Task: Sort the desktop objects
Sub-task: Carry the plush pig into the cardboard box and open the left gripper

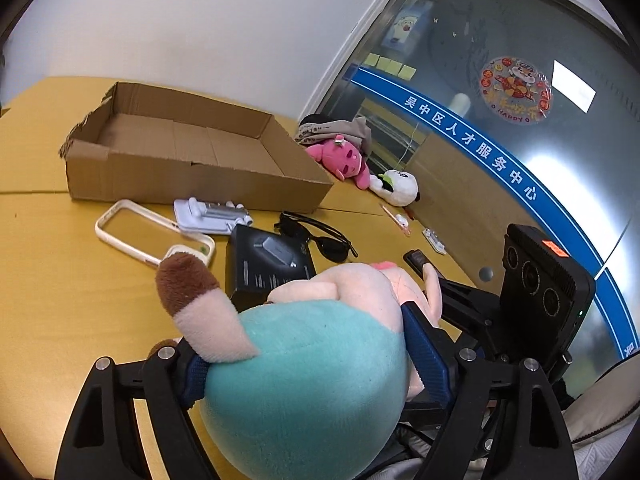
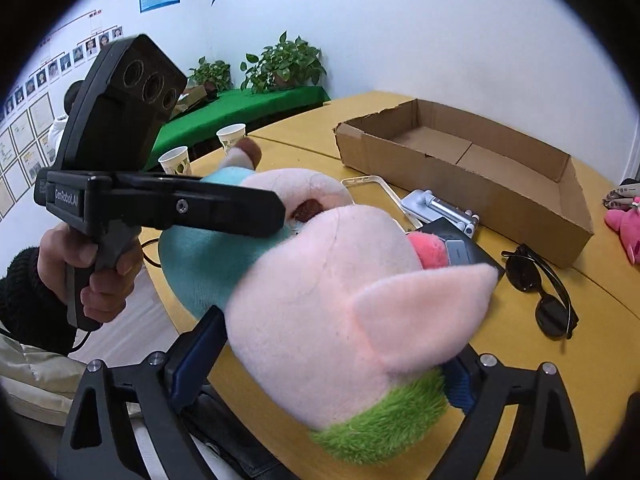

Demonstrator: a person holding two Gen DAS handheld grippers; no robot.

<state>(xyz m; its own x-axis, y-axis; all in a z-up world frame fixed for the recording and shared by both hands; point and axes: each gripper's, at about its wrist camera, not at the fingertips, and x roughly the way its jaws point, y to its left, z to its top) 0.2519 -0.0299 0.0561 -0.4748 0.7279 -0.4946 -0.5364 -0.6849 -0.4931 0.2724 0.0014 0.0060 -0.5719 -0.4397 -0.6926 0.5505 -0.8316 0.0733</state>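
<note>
The plush pig (image 1: 312, 364) fills the space between the left gripper's (image 1: 316, 364) fingers, so their pads are mostly hidden and the table beneath it cannot be seen. In the right wrist view the pig's head (image 2: 332, 312) covers most of the black box (image 2: 460, 248) and part of the phone case (image 2: 376, 188), and it hides the right gripper's (image 2: 320, 380) inner finger faces. The pink plush (image 2: 624, 220) is cut off by the right edge there. The writing on the black box (image 1: 268, 268) is too small to read. A small dark object (image 1: 418, 260) behind the pig cannot be identified.
</note>
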